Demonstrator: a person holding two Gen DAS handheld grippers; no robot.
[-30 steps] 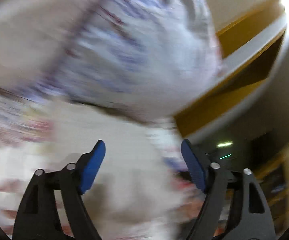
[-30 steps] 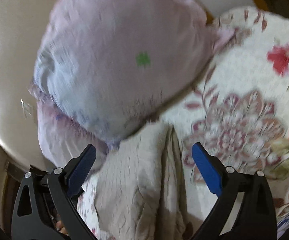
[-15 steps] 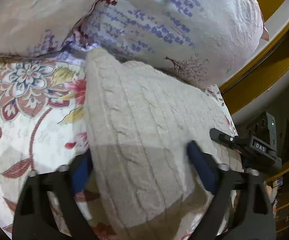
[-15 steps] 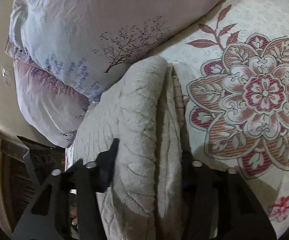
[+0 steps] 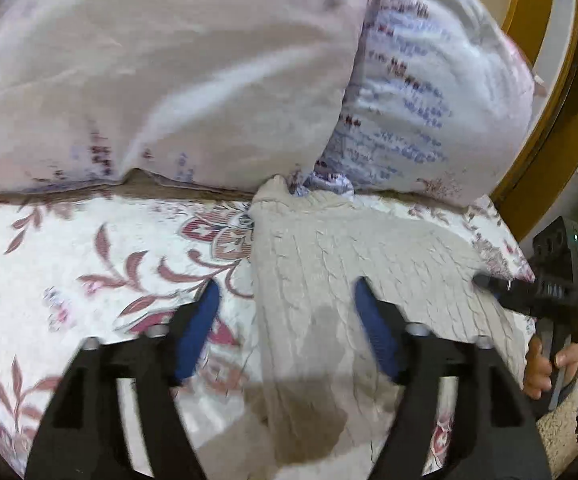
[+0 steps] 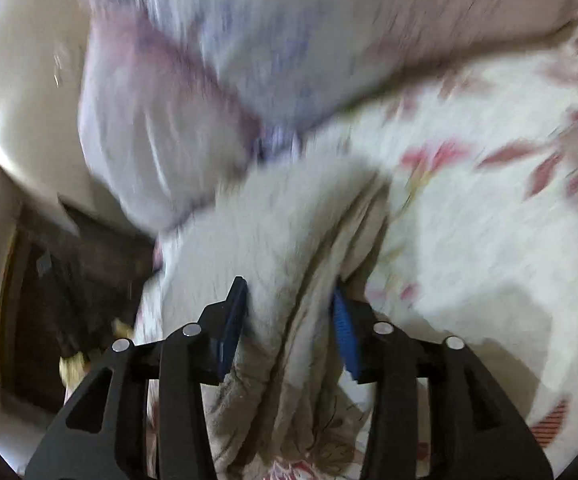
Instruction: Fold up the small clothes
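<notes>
Up close, the right tongs are clamped on a bunched fold of the cream knitted sweater, blue pads pressing it from both sides. The left tongs stand apart, one pad over the sweater, the other over the flowered bedspread. The sweater lies on the bed, its far end touching two pale pillows. At the right edge, a hand holds the other tool.
</notes>
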